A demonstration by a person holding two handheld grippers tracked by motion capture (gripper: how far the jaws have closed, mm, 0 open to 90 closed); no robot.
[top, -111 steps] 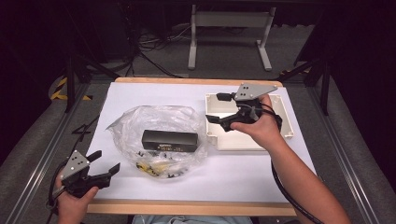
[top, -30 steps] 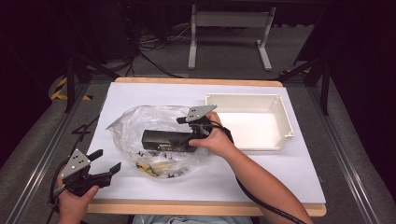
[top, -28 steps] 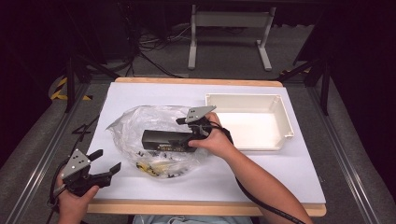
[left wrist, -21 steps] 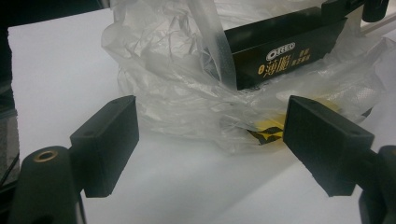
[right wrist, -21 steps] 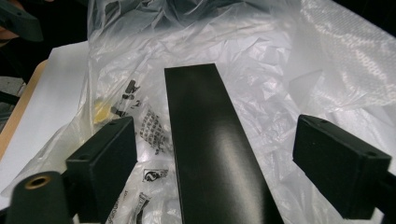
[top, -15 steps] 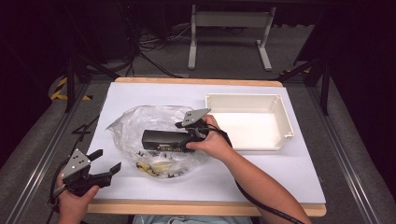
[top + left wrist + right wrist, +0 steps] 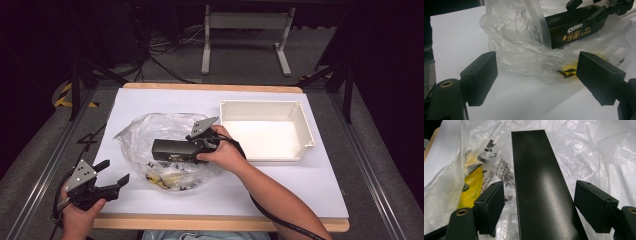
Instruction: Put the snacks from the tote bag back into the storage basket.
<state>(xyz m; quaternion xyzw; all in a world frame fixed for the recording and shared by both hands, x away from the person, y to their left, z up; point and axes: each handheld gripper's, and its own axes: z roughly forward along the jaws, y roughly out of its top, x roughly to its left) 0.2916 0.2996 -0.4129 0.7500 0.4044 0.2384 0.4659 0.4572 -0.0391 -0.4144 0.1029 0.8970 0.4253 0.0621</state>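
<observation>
Trouble is most likely at the plastic bag (image 7: 160,132), judging by how things lie. The right tool (image 7: 197,142) sits at the near end of the long black box (image 7: 172,149), its jaws spread wide on either side of the box with a gap on both sides in the right gripper view, so nothing is gripped yet. The box lies on the crumpled clear bag in the middle of the desk (image 7: 320,180), with yellow packets (image 7: 472,186) under the film beside it. If the jaws close as they stand, loose film could be pinched along with the box, and a lift would then drag the bag and packets with it. The glossy lid may also slip from a grip at one end only, letting the far end droop. The left tool (image 7: 102,182) hovers wide open and holding nothing near the desk's front left corner, just short of the bag's edge, so nothing pins the bag down. The white tray (image 7: 300,115) stands to the right, apart from the bag.
</observation>
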